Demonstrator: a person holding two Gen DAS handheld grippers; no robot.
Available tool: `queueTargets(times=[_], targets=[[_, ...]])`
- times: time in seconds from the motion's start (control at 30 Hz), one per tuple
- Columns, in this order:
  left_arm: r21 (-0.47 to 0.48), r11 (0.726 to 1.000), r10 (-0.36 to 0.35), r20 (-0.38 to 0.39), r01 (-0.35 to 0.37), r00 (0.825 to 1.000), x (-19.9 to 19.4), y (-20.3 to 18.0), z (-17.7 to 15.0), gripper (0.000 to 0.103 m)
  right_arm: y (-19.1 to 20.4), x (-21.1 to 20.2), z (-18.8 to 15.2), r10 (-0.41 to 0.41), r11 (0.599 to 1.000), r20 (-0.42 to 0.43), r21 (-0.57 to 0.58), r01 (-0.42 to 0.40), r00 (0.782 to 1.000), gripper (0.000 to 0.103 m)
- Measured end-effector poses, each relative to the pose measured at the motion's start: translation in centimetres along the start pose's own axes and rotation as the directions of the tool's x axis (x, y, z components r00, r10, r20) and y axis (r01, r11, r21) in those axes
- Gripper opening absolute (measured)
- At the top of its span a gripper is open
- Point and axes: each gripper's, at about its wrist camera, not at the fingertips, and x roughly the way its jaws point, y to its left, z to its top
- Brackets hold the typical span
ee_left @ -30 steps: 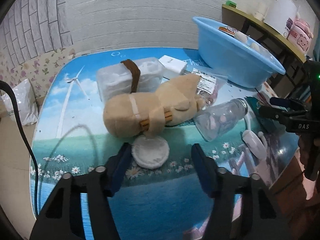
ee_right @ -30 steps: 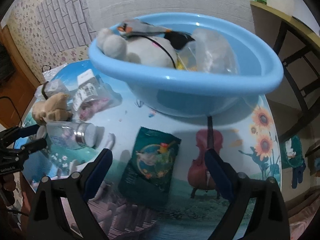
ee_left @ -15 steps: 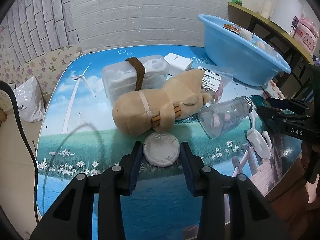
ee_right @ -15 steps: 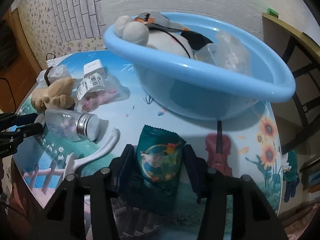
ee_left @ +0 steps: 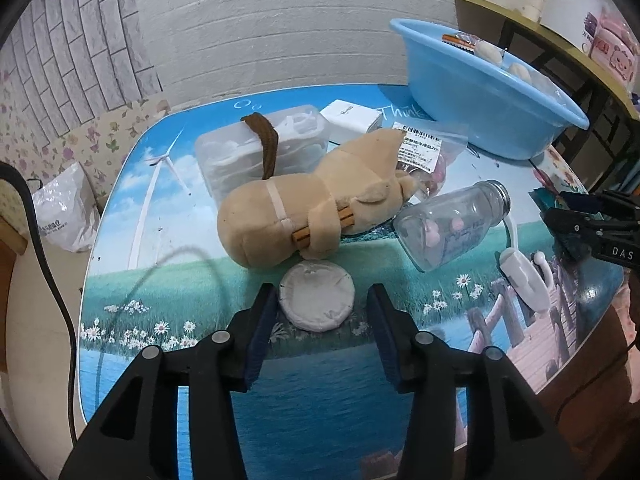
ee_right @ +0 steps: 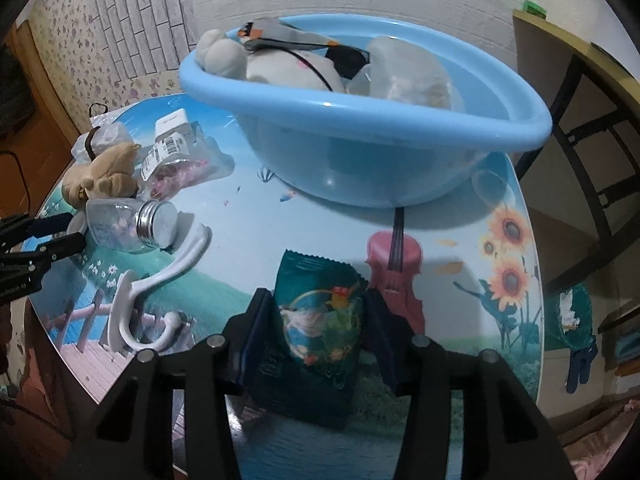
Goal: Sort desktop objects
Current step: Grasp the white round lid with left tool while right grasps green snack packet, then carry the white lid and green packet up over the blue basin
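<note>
My left gripper (ee_left: 322, 312) is open around a round white pad (ee_left: 317, 295) that lies on the table; small gaps show between the pads and the pad's edges. Just beyond it lies a tan plush toy (ee_left: 308, 204). My right gripper (ee_right: 320, 322) is shut on a dark green snack packet (ee_right: 320, 320) and holds it near the table's front edge. The blue basin (ee_right: 372, 120) stands behind it, holding a white plush and clear bags. The basin also shows in the left wrist view (ee_left: 488, 92).
A clear glass bottle with a metal cap (ee_left: 452, 224) lies on its side right of the plush. A white hook (ee_right: 160, 280), a clear box with a brown strap (ee_left: 260, 152), a small white box (ee_left: 350, 118) and a labelled bag (ee_right: 176, 160) lie around.
My left gripper closed in around the white pad, then opened slightly. My right gripper closed on the green packet and lifted it a little toward the basin.
</note>
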Motion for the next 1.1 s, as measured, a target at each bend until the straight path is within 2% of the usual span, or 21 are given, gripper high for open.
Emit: queueTargets(times=[0.07, 0.13, 0.17, 0.2, 0.57, 0.9, 1.1], targets=[[0.005, 1.000, 0.003, 0.011, -0.003, 1.000, -0.1, 0.0, -0.1, 0.044, 0.2, 0.1, 0.0, -0.014, 1.000, 0.001, -0.009, 0.014, 1.000, 0.052], [0.012, 1.000, 0.007, 0.019, -0.007, 1.000, -0.2, 0.0, -0.2, 0.037, 0.3, 0.2, 0.0, -0.008, 1.000, 0.002, -0.007, 0.008, 1.000, 0.053], [0.008, 1.000, 0.002, 0.018, -0.002, 1.000, -0.2, 0.1, -0.1, 0.037, 0.3, 0.2, 0.0, -0.006, 1.000, 0.003, -0.011, 0.006, 1.000, 0.051], [0.007, 1.000, 0.002, 0.018, -0.002, 1.000, -0.2, 0.1, -0.1, 0.037, 0.4, 0.2, 0.0, -0.002, 1.000, 0.005, -0.013, 0.002, 1.000, 0.046], [-0.008, 1.000, 0.004, 0.019, -0.004, 1.000, -1.4, 0.1, 0.4, 0.037, 0.1, -1.7, 0.5, 0.043, 0.999, 0.030, -0.023, -0.042, 0.999, 0.045], [-0.021, 1.000, -0.012, 0.088, 0.014, 0.996, -4.6, -0.4, 1.7, 0.037, 2.9, -4.2, 1.9, 0.116, 0.990, 0.098, -0.097, -0.106, 0.988, 0.045], [-0.014, 1.000, -0.022, 0.141, 0.024, 0.990, -6.5, -1.0, 3.1, 0.037, 2.6, -6.1, 2.3, 0.149, 0.984, 0.135, -0.117, -0.134, 0.980, 0.045]])
